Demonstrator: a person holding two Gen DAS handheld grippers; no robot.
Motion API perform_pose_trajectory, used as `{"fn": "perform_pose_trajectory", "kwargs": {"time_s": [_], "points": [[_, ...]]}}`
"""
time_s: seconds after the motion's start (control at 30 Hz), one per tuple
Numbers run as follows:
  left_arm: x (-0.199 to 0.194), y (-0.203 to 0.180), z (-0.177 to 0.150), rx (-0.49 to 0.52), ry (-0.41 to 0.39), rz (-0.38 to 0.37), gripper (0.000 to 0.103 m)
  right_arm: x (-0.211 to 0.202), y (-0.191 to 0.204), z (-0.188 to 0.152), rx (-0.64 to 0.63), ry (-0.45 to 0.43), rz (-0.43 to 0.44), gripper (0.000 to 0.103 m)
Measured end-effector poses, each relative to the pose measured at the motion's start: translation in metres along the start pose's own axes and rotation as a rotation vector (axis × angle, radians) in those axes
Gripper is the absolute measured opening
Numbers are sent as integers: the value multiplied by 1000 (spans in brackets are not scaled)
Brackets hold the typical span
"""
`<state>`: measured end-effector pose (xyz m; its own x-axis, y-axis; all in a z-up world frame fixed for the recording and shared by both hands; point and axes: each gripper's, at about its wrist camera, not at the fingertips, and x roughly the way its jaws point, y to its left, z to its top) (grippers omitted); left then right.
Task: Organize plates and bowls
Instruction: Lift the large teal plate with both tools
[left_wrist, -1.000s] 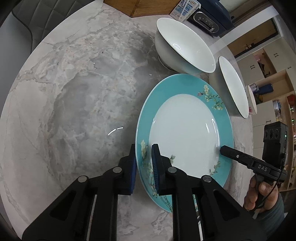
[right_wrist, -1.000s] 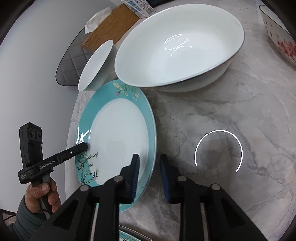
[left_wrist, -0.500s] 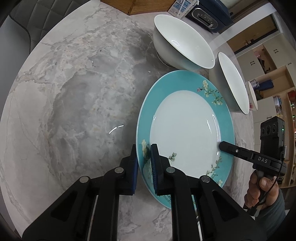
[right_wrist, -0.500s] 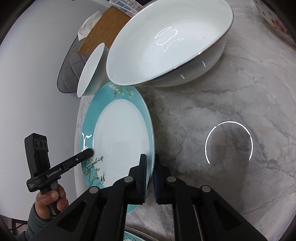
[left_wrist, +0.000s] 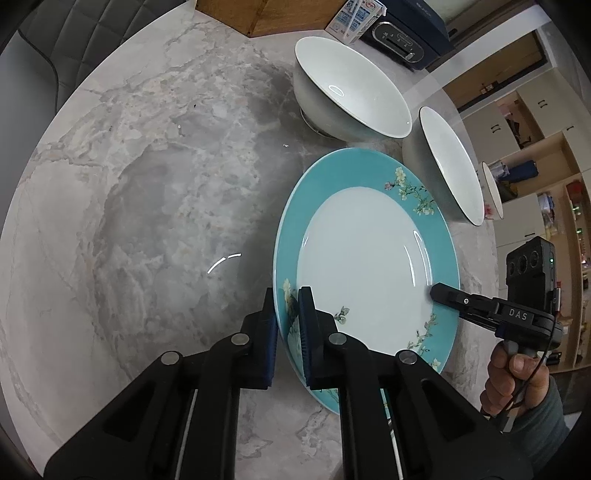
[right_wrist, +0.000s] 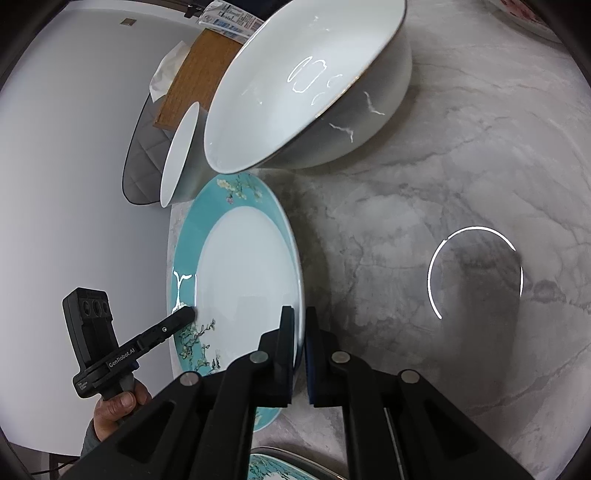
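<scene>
Teal-rimmed plate (left_wrist: 369, 266) sits on the marble table (left_wrist: 147, 184) just in front of two white bowls (left_wrist: 351, 92) (a third dish edge shows beyond them). Left gripper (left_wrist: 288, 325) pinches the plate's near-left rim between its blue pads. Right gripper (right_wrist: 300, 343) is clamped on the opposite rim, its jaws having just closed onto it.

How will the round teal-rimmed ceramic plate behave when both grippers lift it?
The round teal-rimmed ceramic plate looks rigid, so it should not bend. Its glossy glaze may slip between the pads. Being thin ceramic, it would probably chip if dropped.
</scene>
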<state>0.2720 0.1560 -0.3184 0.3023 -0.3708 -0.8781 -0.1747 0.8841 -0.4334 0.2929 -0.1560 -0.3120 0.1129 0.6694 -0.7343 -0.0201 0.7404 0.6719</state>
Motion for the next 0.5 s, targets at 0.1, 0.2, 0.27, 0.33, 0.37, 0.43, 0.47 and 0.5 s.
{"fn": "perform_pose_trajectory", "kwargs": {"time_s": [0.1, 0.2, 0.27, 0.33, 0.37, 0.43, 0.47, 0.5], "points": [[-7, -1, -2, 4, -10, -3, 8, -3, 5, -4, -7, -3, 1, 7], [-13, -3, -6, 10, -14, -4, 8, -10, 7, -8, -18, -8, -1, 7], [-18, -5, -10, 9, -16, -8, 8, -13, 10, -11, -20, -11, -2, 7], [-24, -9, -16, 17, -20, -9, 8, -16, 14, -14, -23, -14, -2, 7], [-27, -11, -18, 20, -22, -10, 8, -18, 16, -16, -22, -16, 0, 7], [-34, -16, -24, 32, -27, -12, 8, -24, 18, -22, -21, -23, 4, 7], [-37, -18, -27, 37, -29, -13, 8, -27, 19, -24, -21, -27, 5, 7], [-41, -20, -31, 41, -32, -15, 8, -30, 20, -28, -21, -31, 6, 7]]}}
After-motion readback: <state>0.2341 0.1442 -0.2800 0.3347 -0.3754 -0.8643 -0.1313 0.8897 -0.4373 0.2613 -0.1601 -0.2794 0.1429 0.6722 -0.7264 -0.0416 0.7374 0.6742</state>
